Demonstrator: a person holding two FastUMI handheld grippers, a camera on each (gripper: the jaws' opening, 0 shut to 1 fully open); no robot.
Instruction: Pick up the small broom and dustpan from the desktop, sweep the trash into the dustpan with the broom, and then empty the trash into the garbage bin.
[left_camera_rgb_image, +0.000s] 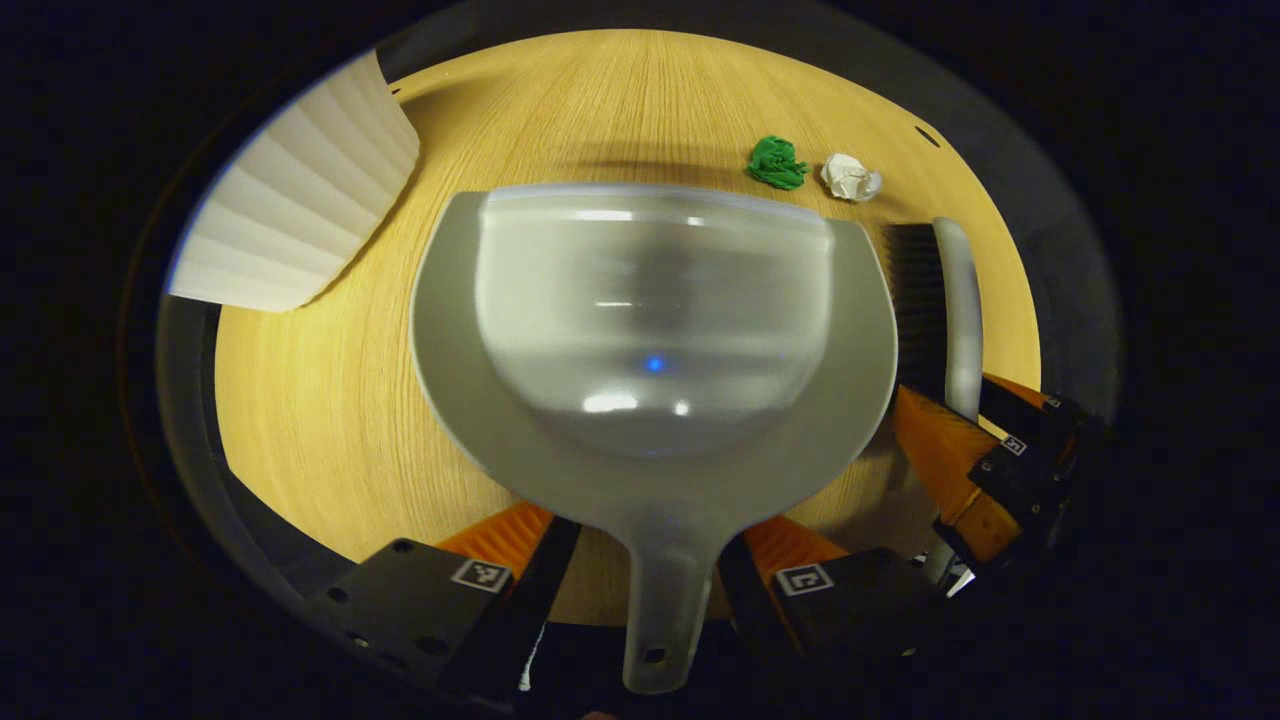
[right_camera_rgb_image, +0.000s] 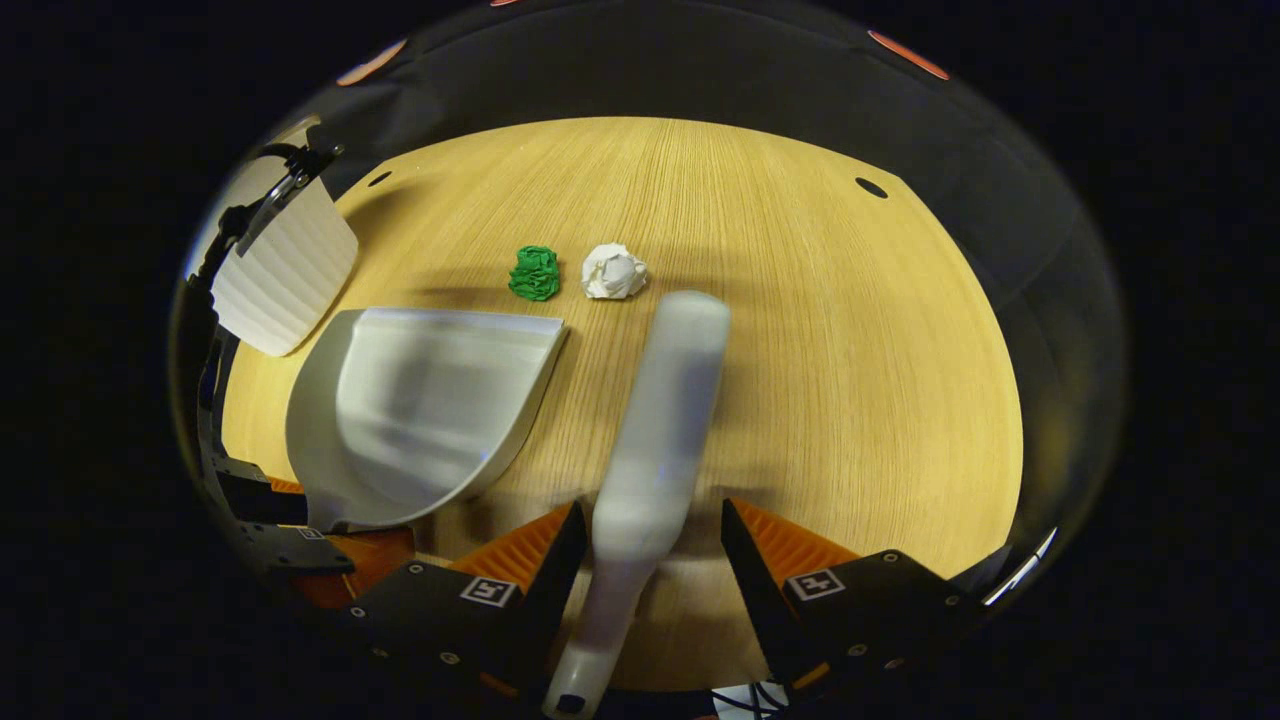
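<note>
Your left gripper (left_camera_rgb_image: 640, 590) straddles the dustpan (left_camera_rgb_image: 655, 330) handle at bottom centre, jaws spread and not touching it. Your right gripper (right_camera_rgb_image: 648, 560) likewise brackets the broom (right_camera_rgb_image: 655, 440) handle, gaps on both sides. The left gripper view reveals the broom's bristles at right; both views show green trash (right_camera_rgb_image: 535, 272), white trash (right_camera_rgb_image: 613, 271) and the ribbed bin (right_camera_rgb_image: 285, 265) at upper left

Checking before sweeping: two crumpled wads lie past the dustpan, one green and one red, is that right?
Not quite. The green wad is there beyond the dustpan, but its neighbour is a white wad, not red. The right gripper view shows both side by side on the desktop.
</note>
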